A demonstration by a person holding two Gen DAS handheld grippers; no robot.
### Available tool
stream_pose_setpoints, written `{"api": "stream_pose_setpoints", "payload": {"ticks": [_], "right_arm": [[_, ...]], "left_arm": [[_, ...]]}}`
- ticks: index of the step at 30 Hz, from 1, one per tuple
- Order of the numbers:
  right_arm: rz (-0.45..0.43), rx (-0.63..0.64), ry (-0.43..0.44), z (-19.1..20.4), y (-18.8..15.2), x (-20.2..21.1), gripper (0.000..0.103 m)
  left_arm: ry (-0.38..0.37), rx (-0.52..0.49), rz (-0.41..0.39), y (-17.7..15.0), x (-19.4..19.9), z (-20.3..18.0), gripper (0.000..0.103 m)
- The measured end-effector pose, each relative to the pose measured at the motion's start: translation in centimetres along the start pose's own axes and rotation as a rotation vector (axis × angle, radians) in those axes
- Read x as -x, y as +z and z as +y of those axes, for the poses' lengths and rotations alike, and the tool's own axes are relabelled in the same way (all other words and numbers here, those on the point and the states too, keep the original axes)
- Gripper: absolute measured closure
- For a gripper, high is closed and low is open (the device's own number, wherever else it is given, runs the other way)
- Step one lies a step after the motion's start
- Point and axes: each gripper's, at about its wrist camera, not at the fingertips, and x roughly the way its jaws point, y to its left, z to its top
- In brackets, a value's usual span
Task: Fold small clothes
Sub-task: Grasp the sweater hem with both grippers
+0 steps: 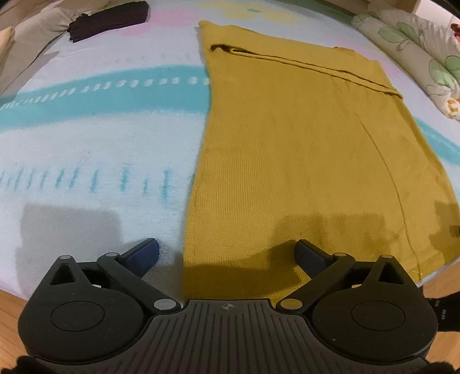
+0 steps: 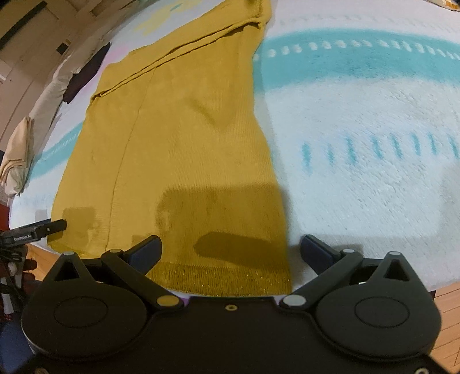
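Note:
A mustard-yellow knit garment [image 1: 302,138] lies flat on the bed, its sides folded in, the hem toward me. My left gripper [image 1: 227,253] hovers wide open over the garment's near left edge; one finger hangs above the blanket, the other above the knit. Nothing sits between its pads. In the right wrist view the same yellow garment [image 2: 184,149] stretches away, with its glittery hem [image 2: 221,280] nearest. My right gripper [image 2: 230,250] is wide open over the hem's right corner, holding nothing. The left gripper's fingertip [image 2: 54,225] shows at the far left edge there.
A white fleece blanket [image 1: 95,138] with teal stripes covers the bed. A folded dark garment [image 1: 109,18] lies at the far left, beside beige bedding [image 1: 28,43]. A floral quilt [image 1: 425,54] lies along the right side. Wooden floor [image 2: 448,305] shows past the bed's near edge.

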Motion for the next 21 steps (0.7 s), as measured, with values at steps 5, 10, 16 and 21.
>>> {"api": "stream_pose_setpoints", "payload": {"ticks": [5,10,16,21], "right_arm": [[-0.002,0.001,0.003,0.0,0.06,-0.13,0.0],[-0.009,-0.016,0.016,-0.26,0.06,-0.11,0.0],[-0.009,-0.014,0.039,-0.41,0.08,-0.01,0.0],[-0.011,-0.024,0.082,-0.45,-0.03,0.01,0.0]], "left_arm": [[-0.013,0.016,0.014,0.32,-0.13,0.27,0.001],[-0.035,0.02,0.017,0.3,0.11,0.57,0.002],[-0.071,0.026,0.022,0.09,0.67,0.42,0.009],[-0.083,0.042,0.012,0.24,0.82,0.32,0.023]]}}
